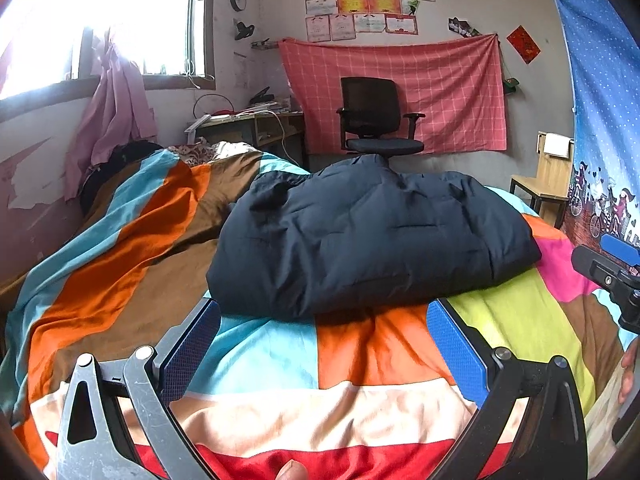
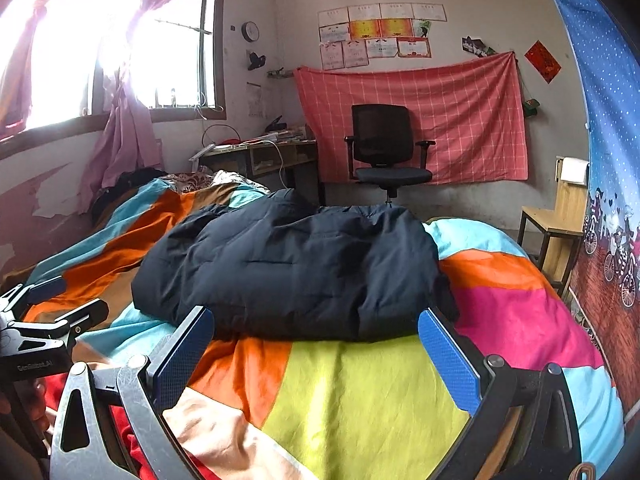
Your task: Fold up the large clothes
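Note:
A dark navy padded jacket [image 1: 360,236] lies folded in a thick bundle on the bed's colourful striped cover [image 1: 344,360]. It also shows in the right wrist view [image 2: 296,268]. My left gripper [image 1: 324,340] is open and empty, a little short of the jacket's near edge. My right gripper [image 2: 316,352] is open and empty, also just short of the near edge. The right gripper shows at the right edge of the left wrist view [image 1: 612,268]. The left gripper shows at the left edge of the right wrist view [image 2: 52,320].
A black office chair [image 1: 376,116] stands beyond the bed before a red checked cloth [image 1: 400,92] on the wall. A cluttered desk [image 1: 256,120] is under the window. A wooden chair [image 1: 548,176] and a blue curtain [image 1: 600,120] are at the right.

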### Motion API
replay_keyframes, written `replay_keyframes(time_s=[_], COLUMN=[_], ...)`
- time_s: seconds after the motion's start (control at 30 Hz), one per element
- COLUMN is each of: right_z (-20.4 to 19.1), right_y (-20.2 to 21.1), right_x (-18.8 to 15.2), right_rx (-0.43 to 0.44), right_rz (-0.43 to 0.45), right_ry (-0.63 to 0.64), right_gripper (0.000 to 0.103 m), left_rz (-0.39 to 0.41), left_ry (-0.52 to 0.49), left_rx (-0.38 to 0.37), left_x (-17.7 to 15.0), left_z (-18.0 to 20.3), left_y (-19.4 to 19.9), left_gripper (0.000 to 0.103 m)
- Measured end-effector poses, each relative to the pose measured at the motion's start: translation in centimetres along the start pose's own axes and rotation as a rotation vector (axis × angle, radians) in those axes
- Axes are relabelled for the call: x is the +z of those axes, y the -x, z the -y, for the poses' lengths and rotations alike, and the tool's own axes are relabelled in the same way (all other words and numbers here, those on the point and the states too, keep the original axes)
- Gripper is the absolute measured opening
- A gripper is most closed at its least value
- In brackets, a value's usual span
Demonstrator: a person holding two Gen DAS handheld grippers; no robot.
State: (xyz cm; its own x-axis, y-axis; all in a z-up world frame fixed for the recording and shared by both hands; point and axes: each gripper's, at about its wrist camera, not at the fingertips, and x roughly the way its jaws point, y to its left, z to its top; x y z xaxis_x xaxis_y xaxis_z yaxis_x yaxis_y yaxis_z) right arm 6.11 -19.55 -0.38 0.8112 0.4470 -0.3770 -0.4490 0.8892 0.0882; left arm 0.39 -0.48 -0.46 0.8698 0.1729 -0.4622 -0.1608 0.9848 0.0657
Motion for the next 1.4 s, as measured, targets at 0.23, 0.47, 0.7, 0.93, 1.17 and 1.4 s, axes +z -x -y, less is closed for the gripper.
replay_keyframes(time_s=[0.23, 0.47, 0.7, 0.93, 1.17, 1.4], right_z=[0.14, 0.37, 0.42, 0.41, 0.37, 0.33], right_y=[-0.13, -0.10, -0.08, -0.08, -0.10, -0.10], right_x=[-0.17, -0.19, -0.19, -0.20, -0.21, -0.21], right_rx=[0.002, 0.002, 0.004, 0.003, 0.003, 0.003], right_rz=[-0.003, -0.001, -0.001, -0.001, -0.001, -0.001], right_ry=[-0.002, -0.003, -0.003, -0.003, -0.003, -0.003], right_gripper=[0.103, 0.103, 0.103, 0.103, 0.103, 0.103], left_rz=[-0.005, -0.006, -0.005, -0.005, -0.005, -0.004], left_ry=[0.007, 0.008, 0.008, 0.008, 0.008, 0.007], left_rx=[0.001, 0.001, 0.003, 0.004, 0.004, 0.004], left_x=[-0.12, -0.11, -0.13, -0.14, -0.16, -0.17], left_z=[-0.17, -0.02, 0.06, 0.16, 0.21, 0.30], left_y=[-0.20, -0.23, -0.14, -0.14, -0.12, -0.11], left_gripper=[0.101, 0.101, 0.101, 0.101, 0.101, 0.101])
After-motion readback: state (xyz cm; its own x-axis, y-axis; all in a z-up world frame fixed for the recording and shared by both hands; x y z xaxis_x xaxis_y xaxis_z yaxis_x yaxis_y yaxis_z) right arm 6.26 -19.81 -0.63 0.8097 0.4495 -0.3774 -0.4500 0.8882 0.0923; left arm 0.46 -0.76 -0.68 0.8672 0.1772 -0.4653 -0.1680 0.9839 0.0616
